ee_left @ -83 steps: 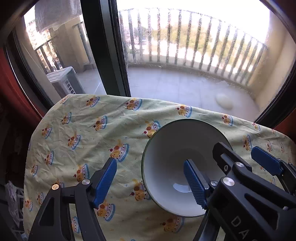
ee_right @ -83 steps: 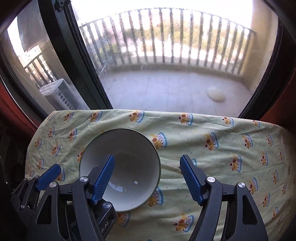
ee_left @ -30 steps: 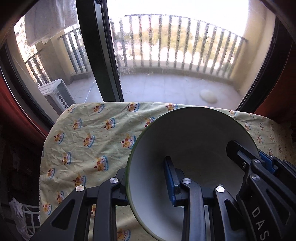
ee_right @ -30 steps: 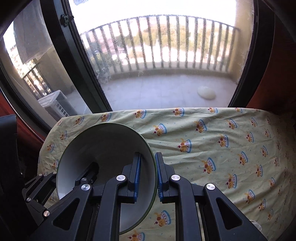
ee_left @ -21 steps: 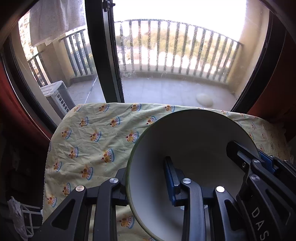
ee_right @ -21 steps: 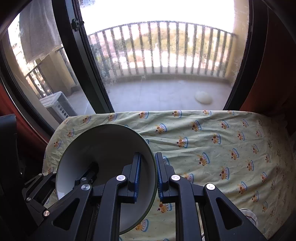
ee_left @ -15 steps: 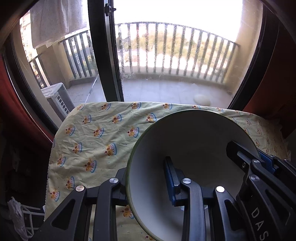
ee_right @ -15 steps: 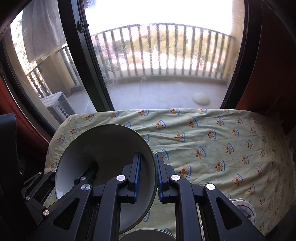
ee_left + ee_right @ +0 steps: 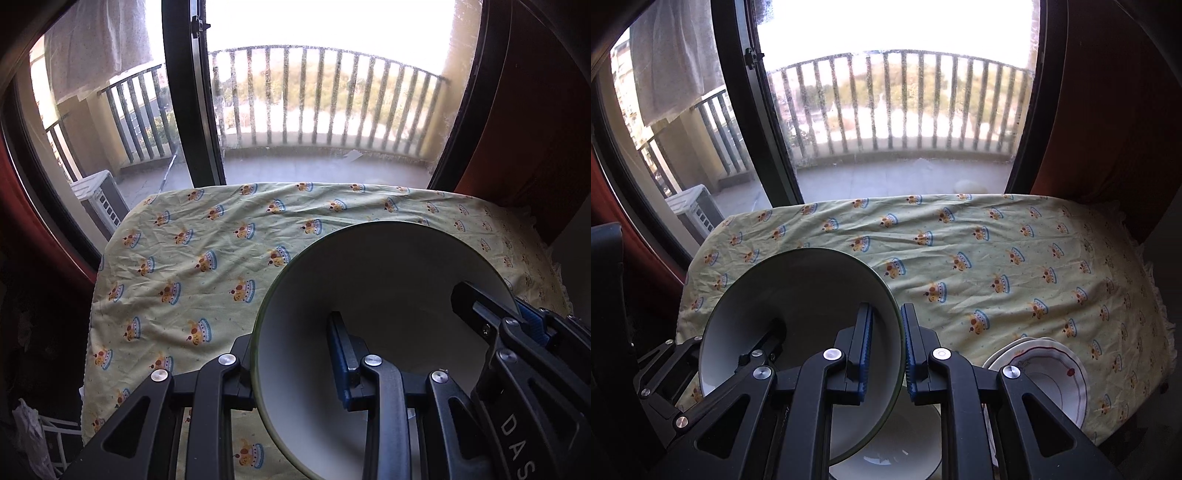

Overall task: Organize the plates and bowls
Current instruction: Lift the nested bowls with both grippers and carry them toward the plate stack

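Observation:
A white bowl with a green rim (image 9: 373, 295) is held up off the table by both grippers. My left gripper (image 9: 291, 365) is shut on its left rim, one finger inside and one outside. My right gripper (image 9: 884, 350) is shut on the bowl's right rim (image 9: 812, 314). The right gripper's black body also shows in the left wrist view (image 9: 517, 354). Below the held bowl, in the right wrist view, a second white bowl (image 9: 897, 446) sits at the near table edge. A stack of white plates with a red scalloped line (image 9: 1052, 376) lies to its right.
The table wears a yellow cloth printed with crowns (image 9: 979, 251). Behind it stand a dark window frame (image 9: 746, 110) and glass onto a balcony with railing. Red curtains hang at both sides. A dark chair back (image 9: 605, 295) stands at the left.
Both grippers closed on the bowl's rim and lifted it off the cloth. They have drawn back toward the near edge, so the second bowl and the plate stack have come into view.

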Motion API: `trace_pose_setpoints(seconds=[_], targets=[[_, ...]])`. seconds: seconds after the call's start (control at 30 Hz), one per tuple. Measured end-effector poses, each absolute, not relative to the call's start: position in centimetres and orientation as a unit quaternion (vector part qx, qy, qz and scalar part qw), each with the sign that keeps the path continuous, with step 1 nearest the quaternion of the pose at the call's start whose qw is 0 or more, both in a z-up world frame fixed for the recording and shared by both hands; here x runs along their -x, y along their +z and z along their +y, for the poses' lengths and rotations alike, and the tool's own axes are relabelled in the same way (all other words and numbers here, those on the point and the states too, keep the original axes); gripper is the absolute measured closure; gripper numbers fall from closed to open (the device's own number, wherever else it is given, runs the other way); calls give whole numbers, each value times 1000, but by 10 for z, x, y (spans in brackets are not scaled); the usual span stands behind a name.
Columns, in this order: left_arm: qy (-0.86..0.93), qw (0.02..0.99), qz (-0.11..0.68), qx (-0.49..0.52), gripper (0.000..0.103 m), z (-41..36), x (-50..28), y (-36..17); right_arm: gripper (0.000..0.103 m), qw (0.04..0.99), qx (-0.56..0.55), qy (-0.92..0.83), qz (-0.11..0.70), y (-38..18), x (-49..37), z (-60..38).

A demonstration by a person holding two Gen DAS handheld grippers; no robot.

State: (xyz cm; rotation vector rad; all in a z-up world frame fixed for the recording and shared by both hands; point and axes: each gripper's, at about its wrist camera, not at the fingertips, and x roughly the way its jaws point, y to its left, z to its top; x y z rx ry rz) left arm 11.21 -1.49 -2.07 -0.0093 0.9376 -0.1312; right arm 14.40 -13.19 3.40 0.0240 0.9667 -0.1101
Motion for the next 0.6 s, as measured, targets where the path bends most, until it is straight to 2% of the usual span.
trace_pose_setpoints(seconds=[0.6], targets=[[-75,874,479,-34,74,-47,-68,-55,84,865,-46,-74,495,5,-84,-162]])
